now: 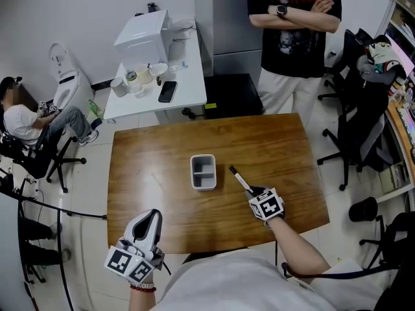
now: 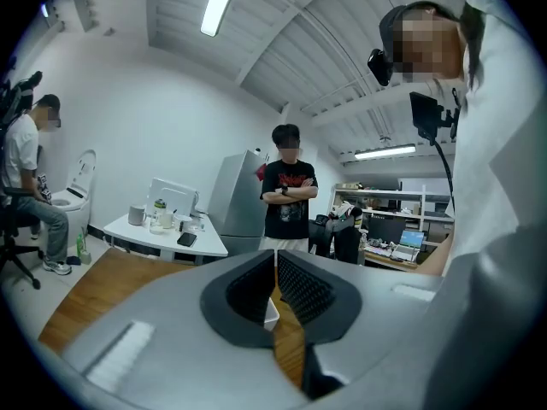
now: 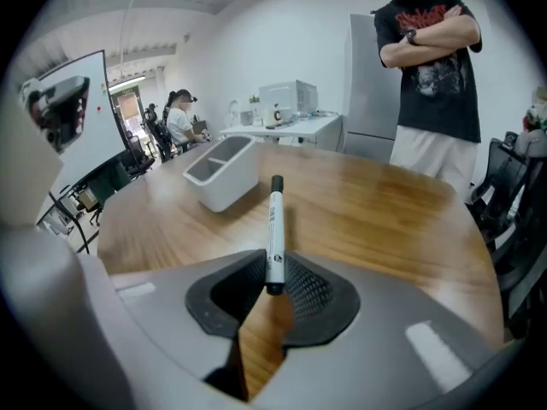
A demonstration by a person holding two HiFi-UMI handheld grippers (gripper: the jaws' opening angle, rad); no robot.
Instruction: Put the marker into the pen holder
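Right gripper (image 1: 254,190) clamps marker (image 1: 240,179), left gripper (image 1: 153,216) rests closed, empty; next, carry to pen holder (image 1: 203,185) at 10 o'clock.

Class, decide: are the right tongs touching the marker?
Touching. The right gripper view shows the right tongs clamped on the marker near its end.

Left tongs (image 2: 274,265) together; right tongs (image 3: 273,282) around marker (image 3: 275,225)

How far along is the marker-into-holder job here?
Done: the right gripper is closed on one end of the marker. In hand: the marker is beside the pen holder, not over it. Left: carry it across and drop it into the empty holder. The left gripper is shut, holding nothing.
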